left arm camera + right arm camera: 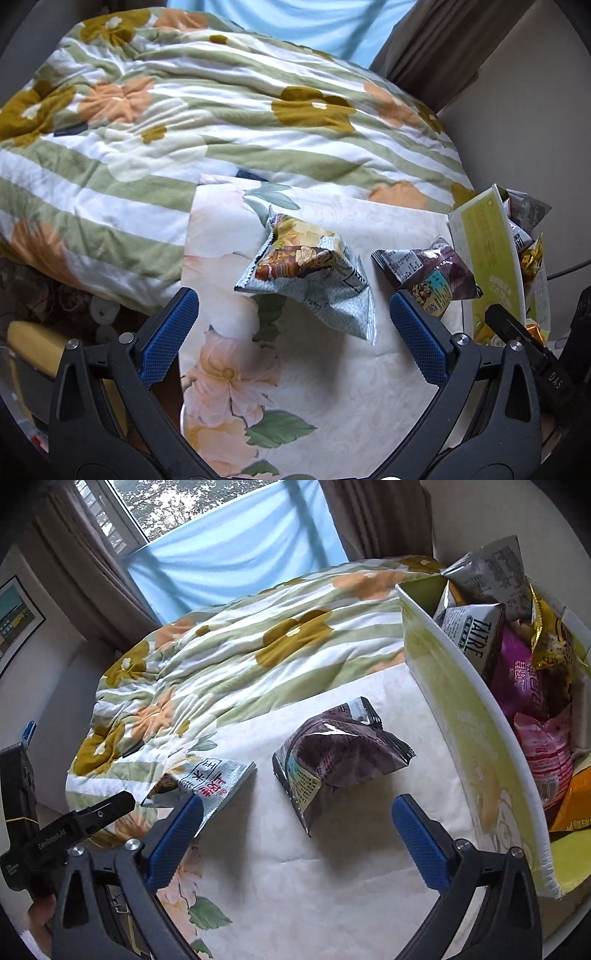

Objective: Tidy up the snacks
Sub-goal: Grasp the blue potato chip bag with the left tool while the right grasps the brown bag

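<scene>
Snacks are found in two places: two packets lie loose on a floral sheet, and the remainder are stacked inside a yellow-green box at the right. A pale blue packet is seen directly ahead of the left tool, resting on the sheet between the lines of its two fingers and touched by neither. A dark purple packet is seen lying ahead of the right tool, likewise untouched, just beside the near wall of the box. The two packets are near each other but apart.

The left tool is held with its blue pads spread wide and nothing between them. The right tool is held in the same spread condition, its blue pads apart and empty.

Inside the box, a grey packet, a pink packet and a gold packet are visible among others, piled above the rim. A striped flowered quilt is bunched behind the sheet.
</scene>
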`<state>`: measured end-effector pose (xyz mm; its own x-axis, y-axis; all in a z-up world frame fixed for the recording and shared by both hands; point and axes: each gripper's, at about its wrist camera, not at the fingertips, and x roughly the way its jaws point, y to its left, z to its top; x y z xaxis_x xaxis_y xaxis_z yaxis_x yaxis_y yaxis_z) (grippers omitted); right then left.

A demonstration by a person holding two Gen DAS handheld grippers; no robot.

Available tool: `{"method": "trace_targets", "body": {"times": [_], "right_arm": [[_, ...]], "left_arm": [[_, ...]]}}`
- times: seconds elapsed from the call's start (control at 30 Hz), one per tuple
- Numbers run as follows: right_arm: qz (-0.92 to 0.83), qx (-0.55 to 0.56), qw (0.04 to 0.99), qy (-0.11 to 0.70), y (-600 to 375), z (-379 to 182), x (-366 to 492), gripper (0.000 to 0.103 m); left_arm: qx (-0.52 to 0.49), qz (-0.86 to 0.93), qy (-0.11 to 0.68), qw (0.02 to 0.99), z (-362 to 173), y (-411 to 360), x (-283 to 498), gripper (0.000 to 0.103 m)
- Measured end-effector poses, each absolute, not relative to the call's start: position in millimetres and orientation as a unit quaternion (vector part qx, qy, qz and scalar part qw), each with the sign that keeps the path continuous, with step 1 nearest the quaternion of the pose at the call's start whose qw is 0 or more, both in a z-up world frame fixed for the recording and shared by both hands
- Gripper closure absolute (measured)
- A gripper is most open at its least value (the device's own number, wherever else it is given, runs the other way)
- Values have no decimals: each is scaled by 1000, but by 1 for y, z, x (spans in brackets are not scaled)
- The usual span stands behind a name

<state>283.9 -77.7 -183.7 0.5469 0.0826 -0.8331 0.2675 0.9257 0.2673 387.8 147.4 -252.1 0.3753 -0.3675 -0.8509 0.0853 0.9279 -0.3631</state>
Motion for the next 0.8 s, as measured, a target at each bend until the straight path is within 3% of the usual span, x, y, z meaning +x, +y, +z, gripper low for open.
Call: {"method": "trace_targets", "body": {"times": [0.57, 0.73, 0.8], "right_arm": [[-112, 275, 823, 485, -112, -244, 325, 1], [-108, 278, 824, 482, -116, -251, 335, 1], [-107, 279, 825, 479, -116, -252, 336, 1]], "left_arm": [[-186, -159, 584, 774, -321, 122, 437, 1], [-176, -168, 593, 767, -329, 112, 440, 23], [-171, -173, 596, 765, -331, 107, 440, 27]]}}
